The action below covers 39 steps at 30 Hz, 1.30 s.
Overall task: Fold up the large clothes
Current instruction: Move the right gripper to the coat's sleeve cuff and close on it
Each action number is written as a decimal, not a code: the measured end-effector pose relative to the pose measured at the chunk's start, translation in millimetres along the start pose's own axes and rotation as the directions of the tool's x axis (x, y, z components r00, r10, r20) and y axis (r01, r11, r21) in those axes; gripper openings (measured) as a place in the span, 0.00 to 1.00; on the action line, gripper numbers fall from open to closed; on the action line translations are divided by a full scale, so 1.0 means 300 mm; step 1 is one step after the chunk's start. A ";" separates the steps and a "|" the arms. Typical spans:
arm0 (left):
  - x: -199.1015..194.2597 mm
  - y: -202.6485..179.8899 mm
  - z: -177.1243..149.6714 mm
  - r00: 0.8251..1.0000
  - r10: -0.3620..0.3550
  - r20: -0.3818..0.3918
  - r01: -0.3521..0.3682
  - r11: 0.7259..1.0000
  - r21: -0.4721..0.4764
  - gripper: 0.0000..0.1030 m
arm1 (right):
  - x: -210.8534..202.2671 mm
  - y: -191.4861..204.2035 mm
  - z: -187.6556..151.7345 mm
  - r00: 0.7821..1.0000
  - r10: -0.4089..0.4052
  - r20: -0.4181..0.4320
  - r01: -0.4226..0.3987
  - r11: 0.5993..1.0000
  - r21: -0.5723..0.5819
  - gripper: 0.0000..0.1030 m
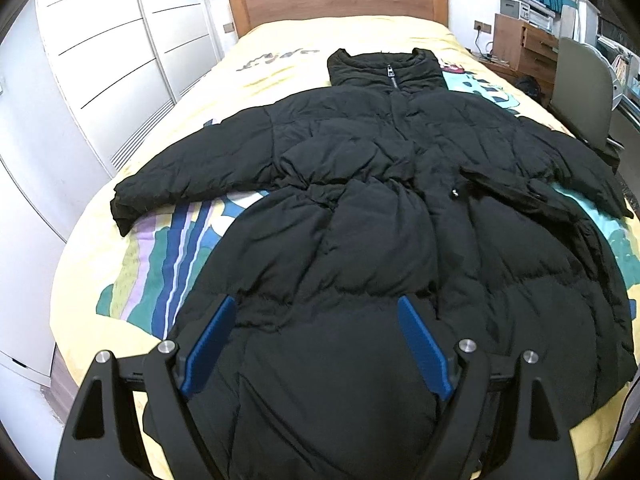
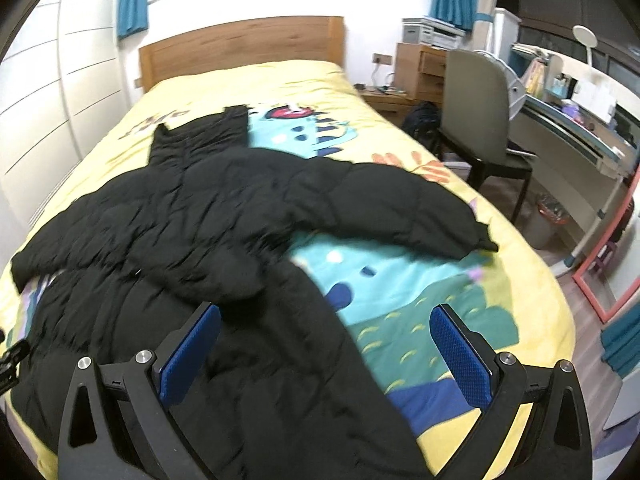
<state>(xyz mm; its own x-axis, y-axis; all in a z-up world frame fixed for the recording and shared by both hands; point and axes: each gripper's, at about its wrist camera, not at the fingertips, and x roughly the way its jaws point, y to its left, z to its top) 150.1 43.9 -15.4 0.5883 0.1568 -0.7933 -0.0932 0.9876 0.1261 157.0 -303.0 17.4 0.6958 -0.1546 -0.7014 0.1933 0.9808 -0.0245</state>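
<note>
Black puffer coat [image 1: 360,208] lies flat on the yellow bed [image 1: 280,40], collar at twelve o'clock. We hold the left gripper [image 1: 316,312] and right gripper [image 2: 326,320] above it, jaws spread wide, gripping nothing.

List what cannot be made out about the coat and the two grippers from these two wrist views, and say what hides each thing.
- Coat hem: left wrist view, cut off by the bottom edge and covered by the left gripper.
- Coat quilting: right wrist view, smeared by blur.
- Zip pull: left wrist view, too small to read.
- Right gripper: open above coat and bedspread; its height over them cannot be judged.
</note>
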 end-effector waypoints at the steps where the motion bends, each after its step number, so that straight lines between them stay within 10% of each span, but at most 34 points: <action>1: 0.009 -0.001 0.009 1.000 0.003 -0.003 -0.003 1.000 0.002 0.80 | 0.020 -0.016 0.017 1.000 -0.007 0.001 0.007 1.000 0.009 1.00; 24: 0.202 -0.050 0.128 0.987 0.007 -0.160 -0.005 1.000 0.013 0.80 | 0.511 -0.407 0.048 0.986 0.015 -0.163 0.037 0.949 0.313 1.00; 30: 0.279 -0.033 0.120 0.970 -0.025 -0.243 0.015 0.999 -0.041 0.80 | 0.637 -0.552 0.015 0.979 0.072 -0.192 0.026 0.885 0.464 1.00; 39: 0.319 -0.027 0.116 0.958 -0.008 -0.287 -0.006 0.999 -0.046 0.80 | 0.800 -0.720 0.019 0.966 0.257 -0.042 -0.145 0.665 0.732 0.99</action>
<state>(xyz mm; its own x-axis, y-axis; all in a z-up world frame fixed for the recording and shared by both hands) 235.1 50.8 -71.6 0.3342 0.1425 -0.9317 -0.1338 0.9857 0.1028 286.2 -552.8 -141.5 0.6922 0.1075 -0.7136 0.5343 0.5883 0.6069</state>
